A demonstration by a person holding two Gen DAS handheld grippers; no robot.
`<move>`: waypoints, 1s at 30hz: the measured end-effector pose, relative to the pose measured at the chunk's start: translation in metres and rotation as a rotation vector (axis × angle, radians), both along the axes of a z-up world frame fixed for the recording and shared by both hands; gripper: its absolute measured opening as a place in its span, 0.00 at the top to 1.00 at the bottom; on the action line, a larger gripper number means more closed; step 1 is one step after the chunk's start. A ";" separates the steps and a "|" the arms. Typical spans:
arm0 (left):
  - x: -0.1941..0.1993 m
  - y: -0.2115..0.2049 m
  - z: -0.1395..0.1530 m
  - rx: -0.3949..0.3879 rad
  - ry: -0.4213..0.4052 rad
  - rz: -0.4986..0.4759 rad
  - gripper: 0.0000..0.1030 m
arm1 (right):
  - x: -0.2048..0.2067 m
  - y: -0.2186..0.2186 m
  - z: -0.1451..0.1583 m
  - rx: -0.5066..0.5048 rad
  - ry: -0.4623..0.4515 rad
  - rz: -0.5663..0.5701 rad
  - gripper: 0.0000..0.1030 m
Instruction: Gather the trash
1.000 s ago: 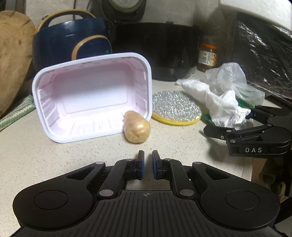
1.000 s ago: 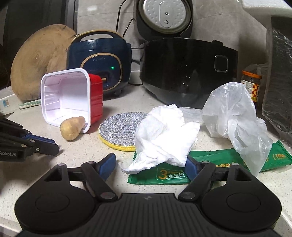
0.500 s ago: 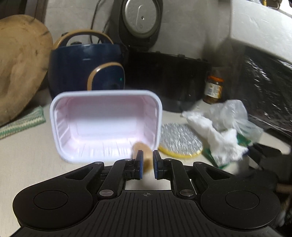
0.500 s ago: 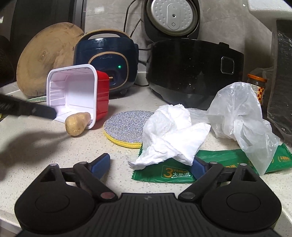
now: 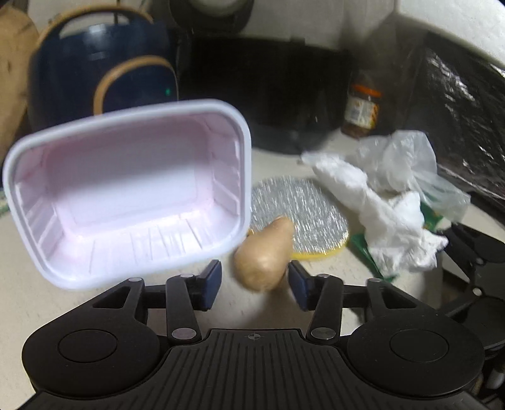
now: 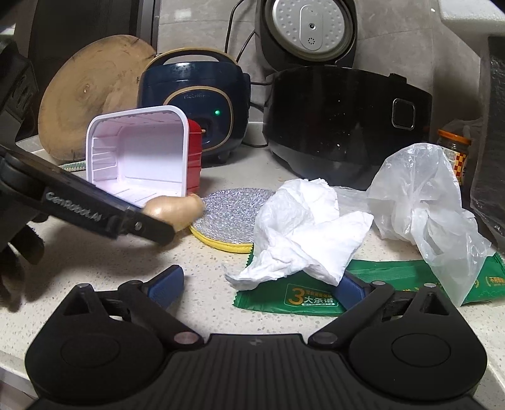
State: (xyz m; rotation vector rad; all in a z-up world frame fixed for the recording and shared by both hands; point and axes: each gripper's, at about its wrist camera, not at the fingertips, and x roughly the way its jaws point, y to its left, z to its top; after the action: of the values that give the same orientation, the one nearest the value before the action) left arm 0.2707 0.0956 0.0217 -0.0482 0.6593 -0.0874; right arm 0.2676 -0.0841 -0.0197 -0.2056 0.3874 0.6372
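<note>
On a speckled kitchen counter [image 6: 205, 302], the left gripper [image 5: 254, 282] has just been opening, its blue pads now apart on either side of a small potato [image 5: 263, 257] without pressing on it; the potato lies just in front of a white plastic tray [image 5: 126, 189] tipped on its side, red on the outside in the right wrist view, and partly overlaps a round glittery scouring pad [image 5: 303, 208] with a yellow rim. Right of the pad, a crumpled white tissue [image 6: 303, 233] lies over a green wrapper [image 6: 303, 298] printed with a large "3" and Chinese characters; a clear plastic bag [image 6: 426, 205] slumps across the wrapper's far end. The right gripper [image 6: 257, 288] has also just been widening; its jaws stand spread, the tissue's lower edge and the wrapper between them, and no pad can be seen pressing on either. Along the back stand a navy rice cooker [image 6: 192, 101] with a green light lit, a black cooker [image 6: 344, 126] with its lid [image 6: 309, 28] raised, a round wooden board [image 6: 91, 94] leaning against the wall, and a jar [image 6: 454, 151] with an orange lid and a checked label. From the right wrist view, the left gripper's arm crosses in front of the tray and part of the potato; the lettering on it appears to read "GenRobot.AI".
</note>
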 end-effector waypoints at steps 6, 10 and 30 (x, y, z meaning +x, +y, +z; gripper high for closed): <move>0.005 0.000 0.002 0.002 -0.047 -0.012 0.52 | 0.002 0.000 0.000 -0.007 0.006 0.017 0.01; 0.008 -0.004 0.000 0.032 -0.066 -0.029 0.51 | 0.001 0.002 0.000 -0.017 0.010 0.016 0.01; -0.071 -0.002 0.000 0.044 -0.002 -0.057 0.62 | 0.021 -0.006 0.028 0.085 0.049 -0.149 0.40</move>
State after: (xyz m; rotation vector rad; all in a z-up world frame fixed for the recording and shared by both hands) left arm 0.1996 0.0937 0.0222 0.0130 0.6605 -0.1283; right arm 0.2883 -0.0902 0.0087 -0.0791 0.4177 0.5118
